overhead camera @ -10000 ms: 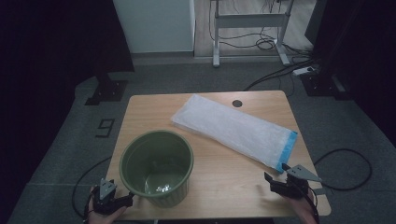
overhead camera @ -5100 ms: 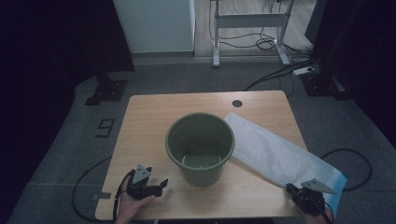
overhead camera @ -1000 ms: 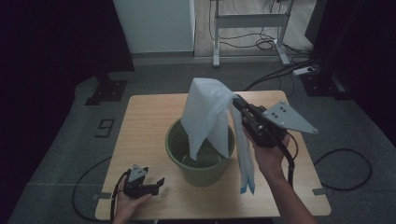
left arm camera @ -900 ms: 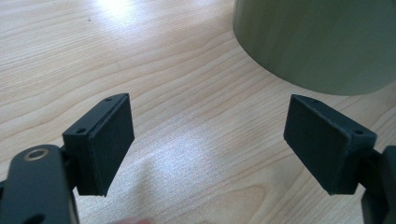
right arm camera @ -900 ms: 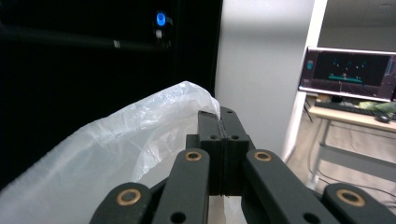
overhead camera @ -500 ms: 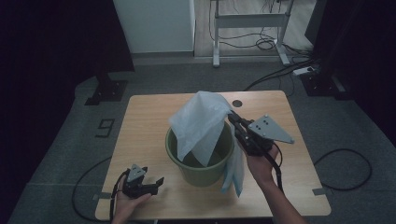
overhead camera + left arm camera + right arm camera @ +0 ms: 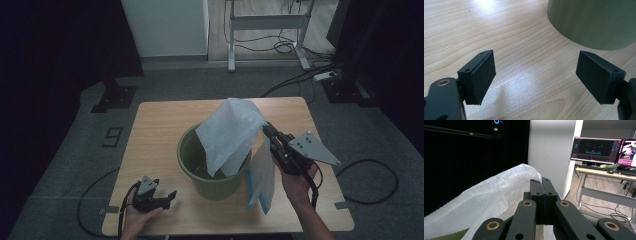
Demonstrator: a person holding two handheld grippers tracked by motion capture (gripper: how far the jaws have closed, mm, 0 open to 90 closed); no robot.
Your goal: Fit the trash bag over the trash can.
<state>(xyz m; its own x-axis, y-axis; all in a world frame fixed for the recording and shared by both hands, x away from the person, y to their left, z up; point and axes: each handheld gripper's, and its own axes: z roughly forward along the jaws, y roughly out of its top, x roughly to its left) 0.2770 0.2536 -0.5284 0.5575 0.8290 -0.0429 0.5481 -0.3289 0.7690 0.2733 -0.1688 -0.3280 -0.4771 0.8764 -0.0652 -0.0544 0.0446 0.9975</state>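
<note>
Green bucket [image 7: 212, 167] sits approx. center of the wooden table [image 7: 160, 125], a bit toward 6 o'clock. White plastic bag [image 7: 231, 134] is lifted above it, one part draped over the rim into the bucket, another part hanging outside at the bucket's 3 o'clock w/ a blue-edged end [image 7: 261, 192] near the tabletop. Bag hides much of the bucket's interior and far rim.

Right gripper [image 7: 267, 131], at 3 o'clock of the bucket, has jaws pressed together on the bag's upper edge; in the right gripper view the film [image 7: 491, 197] bunches left of the closed jaws, and the pinch point itself is hidden.

Left gripper [image 7: 171, 196] rests at approx. 7 o'clock on the table, jaws spread w/ nothing between them; in the left gripper view, the bucket wall [image 7: 594, 22] is cut off by the top edge.
</note>
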